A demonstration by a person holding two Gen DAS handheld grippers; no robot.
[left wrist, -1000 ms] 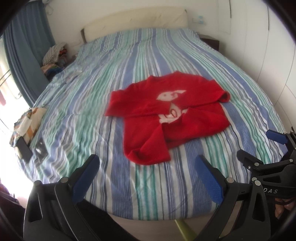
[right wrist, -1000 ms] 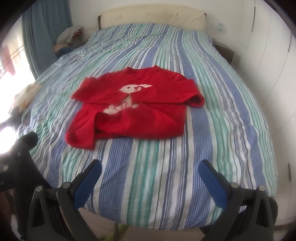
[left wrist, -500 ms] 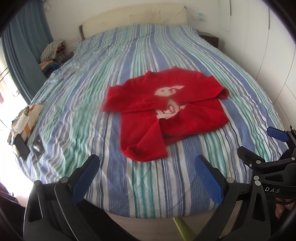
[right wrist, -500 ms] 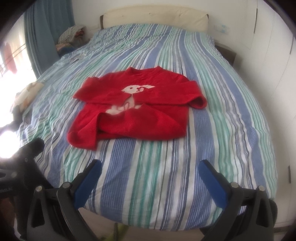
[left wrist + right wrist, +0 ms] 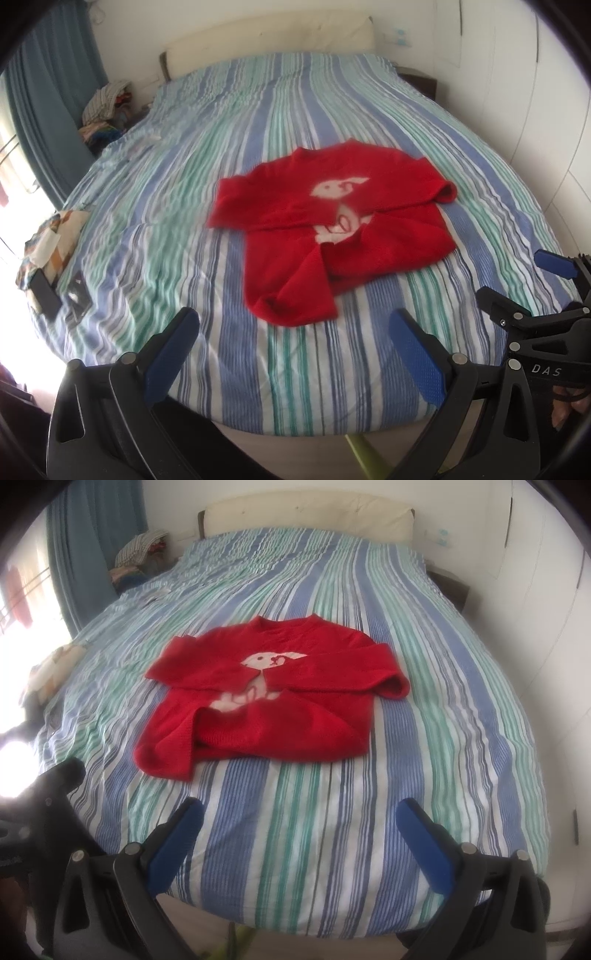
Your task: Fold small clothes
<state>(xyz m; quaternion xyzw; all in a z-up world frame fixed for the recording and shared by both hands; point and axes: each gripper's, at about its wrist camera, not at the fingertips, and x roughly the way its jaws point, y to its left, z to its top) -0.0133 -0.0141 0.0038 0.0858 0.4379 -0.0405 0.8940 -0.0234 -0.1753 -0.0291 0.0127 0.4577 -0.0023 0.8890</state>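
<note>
Where left view looks: phone (image 5: 45, 294)

Ahead of both open tongs, the left gripper (image 5: 291, 354) and the right gripper (image 5: 301, 843), the striped bed cover (image 5: 424, 738) lies bare up to the red sweater (image 5: 273, 698), the only thing straight in front. To the right of it the cover runs free to the bed's edge. Left of the left tongs, a phone (image 5: 46, 293), a dark card (image 5: 77, 297) and a patterned cloth (image 5: 55, 236) sit near the edge. Far ahead on the left, a pile of clothes (image 5: 107, 107) sits beside the bed near the curtain (image 5: 48, 110).
</note>
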